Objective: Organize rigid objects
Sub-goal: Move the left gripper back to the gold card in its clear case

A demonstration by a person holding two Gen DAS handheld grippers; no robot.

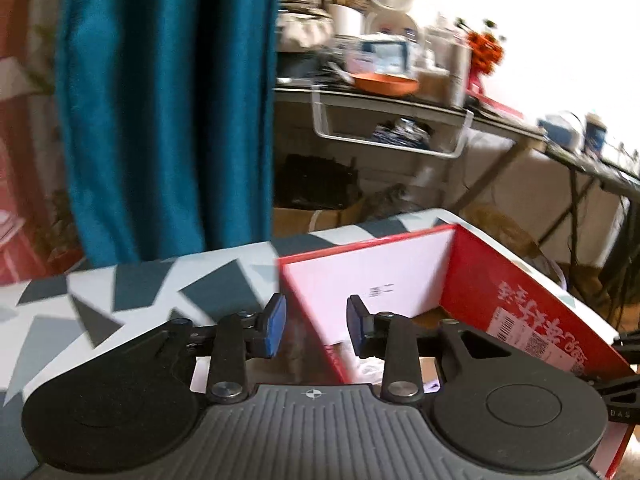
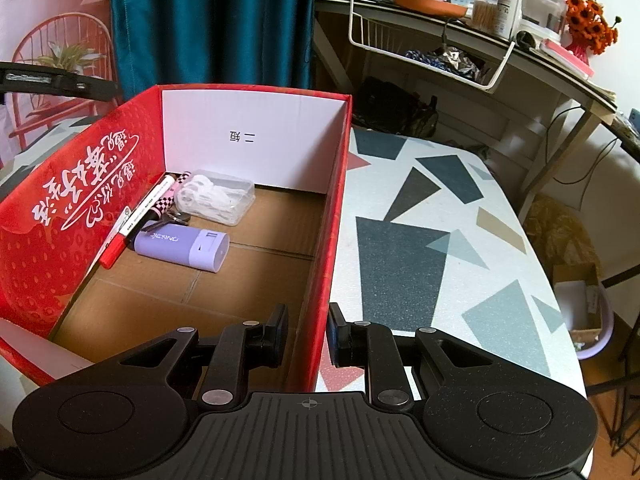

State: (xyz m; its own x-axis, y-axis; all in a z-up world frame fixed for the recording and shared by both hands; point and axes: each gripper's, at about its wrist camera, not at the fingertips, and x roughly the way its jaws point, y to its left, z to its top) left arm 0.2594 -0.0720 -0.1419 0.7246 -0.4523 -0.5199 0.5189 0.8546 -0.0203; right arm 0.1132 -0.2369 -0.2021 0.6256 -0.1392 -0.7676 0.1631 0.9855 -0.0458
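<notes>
My right gripper (image 2: 307, 334) was clamped on the right wall of the red box (image 2: 336, 208), lower centre of frame. My left gripper (image 1: 316, 326) straddled the opposite wall, fingers (image 1: 274, 326) apart, not pressing. Marker (image 2: 136, 222), purple case (image 2: 182, 245) and clear container (image 2: 216, 197) sat at the box's far left. Best move, I judged: keep the box level and slide slowly across the tabletop (image 2: 440, 240).

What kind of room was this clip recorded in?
Probably a lived-in home room, not a lab. A cluttered desk carries household bottles and an orange flower bouquet, a teal curtain hangs behind, and the red cardboard box sits on a table with a patterned cover.
</notes>
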